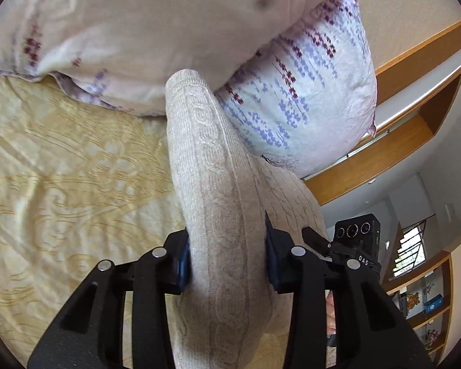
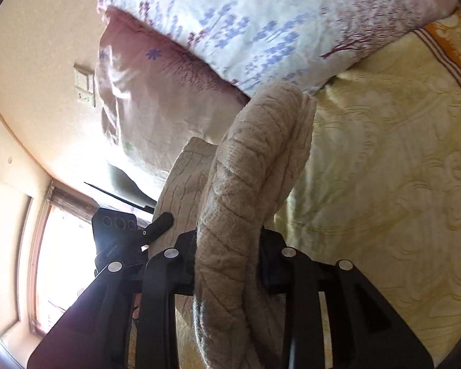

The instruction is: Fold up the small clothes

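A beige cable-knit garment [image 1: 212, 184] runs up the middle of the left wrist view, lifted off the yellow bedspread [image 1: 61, 169]. My left gripper [image 1: 227, 264] is shut on a thick fold of it, blue pads pressing both sides. In the right wrist view the same knit garment [image 2: 249, 184] curls up between the fingers, and my right gripper [image 2: 227, 264] is shut on it too. Each view shows the other gripper's camera block beside the cloth: the right one [image 1: 358, 240] and the left one [image 2: 120, 230]. The garment's lower part is hidden behind the fingers.
Floral pillows [image 1: 307, 92] [image 2: 261, 30] are piled at the head of the bed, just beyond the garment. A wooden headboard shelf [image 1: 399, 141] and a bookcase [image 1: 424, 301] stand to the right. A bright window [image 2: 58, 261] and a wall switch [image 2: 84, 84] lie to the left.
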